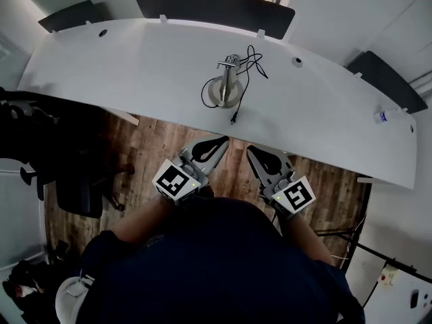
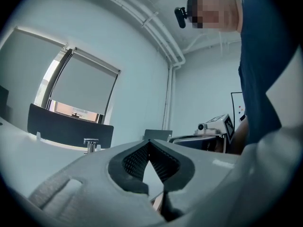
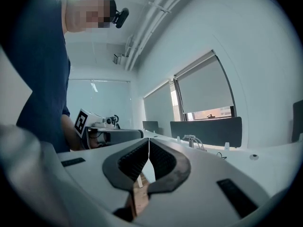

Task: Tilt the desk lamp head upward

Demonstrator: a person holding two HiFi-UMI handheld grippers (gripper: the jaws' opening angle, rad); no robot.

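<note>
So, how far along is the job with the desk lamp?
Nothing looks done yet: the desk lamp stands alone on the white desk. In hand: nothing; the left claw and right claw are shut and empty, short of the desk edge. Left: reach the lamp, grip its head, tilt it upward.

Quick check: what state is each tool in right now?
Left tool: closed, holding nothing.
Right tool: closed, holding nothing.
</note>
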